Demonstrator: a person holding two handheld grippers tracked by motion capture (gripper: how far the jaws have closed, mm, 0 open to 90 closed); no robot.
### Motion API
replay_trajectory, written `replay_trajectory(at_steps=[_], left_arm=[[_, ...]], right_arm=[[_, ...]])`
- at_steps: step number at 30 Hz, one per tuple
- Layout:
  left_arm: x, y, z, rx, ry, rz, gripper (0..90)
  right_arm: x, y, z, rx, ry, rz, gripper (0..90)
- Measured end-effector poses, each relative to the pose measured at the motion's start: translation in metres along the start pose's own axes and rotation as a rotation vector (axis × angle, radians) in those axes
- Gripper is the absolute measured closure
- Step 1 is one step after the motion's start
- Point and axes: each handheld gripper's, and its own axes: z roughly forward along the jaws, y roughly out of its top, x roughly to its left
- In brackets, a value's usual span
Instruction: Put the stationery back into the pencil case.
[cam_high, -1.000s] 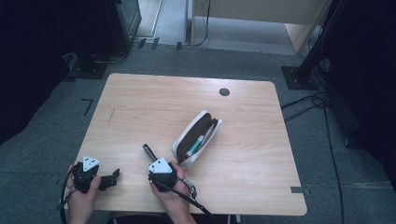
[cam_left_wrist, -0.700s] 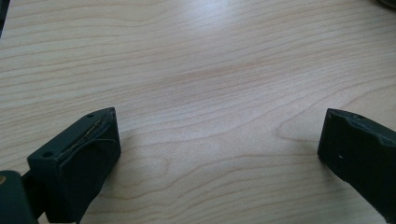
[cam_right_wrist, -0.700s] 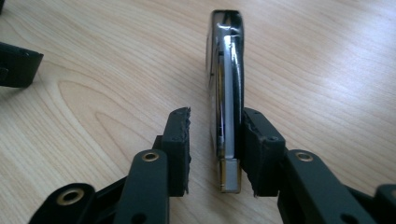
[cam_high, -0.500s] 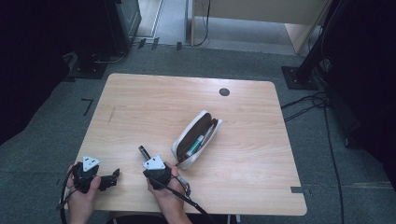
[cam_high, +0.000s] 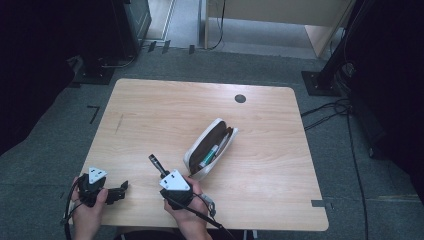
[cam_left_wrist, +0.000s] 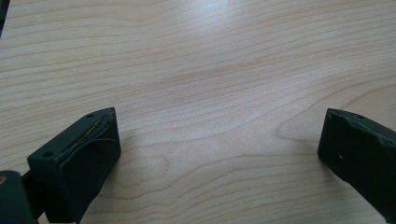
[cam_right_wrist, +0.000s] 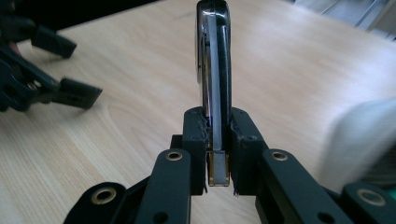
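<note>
Held thing: one slim dark pen-like stick with a pale strip along it (blurred, exact kind unclear), at centre frame in the right gripper view.
Right gripper: clamped on that stick, lower centre of the high view.
Left gripper: jaws spread wide over bare wood, lower left.
Pouch: one white case, unzipped, mid-frame; a green-tipped pen inside.
Counter: one, light wood, with one dark round hole in the upper middle.
</note>
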Motion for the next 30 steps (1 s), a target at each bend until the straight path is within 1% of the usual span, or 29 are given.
replay_trajectory(at_steps=[4,7,9,13,14,15,17,20,22,30], left_arm=[[0.0,0.0,0.0,0.001,0.001,0.001,0.0],[0.0,0.0,0.0,0.001,0.001,0.001,0.0],[0.0,0.0,0.0,0.001,0.001,0.001,0.0],[0.0,0.0,0.0,0.0,0.0,0.0,0.0],[0.0,0.0,0.0,0.0,0.001,0.0,0.0],[0.0,0.0,0.0,0.0,0.001,0.0,0.0],[0.0,0.0,0.0,0.0,0.0,0.0,0.0],[0.0,0.0,0.0,0.0,0.001,0.0,0.0],[0.0,0.0,0.0,0.0,0.001,0.0,0.0],[0.0,0.0,0.0,0.0,0.0,0.0,0.0]], right_arm=[[-0.021,0.006,-0.027,-0.049,-0.039,0.018,79.0],[-0.04,0.008,-0.042,-0.068,-0.088,0.043,79.0],[-0.056,0.008,-0.051,-0.078,-0.126,0.063,79.0],[-0.08,0.005,-0.062,-0.087,-0.182,0.101,78.9],[-0.085,0.005,-0.064,-0.087,-0.189,0.116,78.9],[-0.09,0.004,-0.066,-0.089,-0.201,0.12,78.9],[-0.097,0.004,-0.068,-0.089,-0.224,0.122,78.9],[-0.104,0.003,-0.07,-0.081,-0.238,0.13,78.8],[-0.106,0.003,-0.072,-0.077,-0.236,0.128,78.9],[-0.11,0.002,-0.075,-0.062,-0.236,0.12,78.7]])
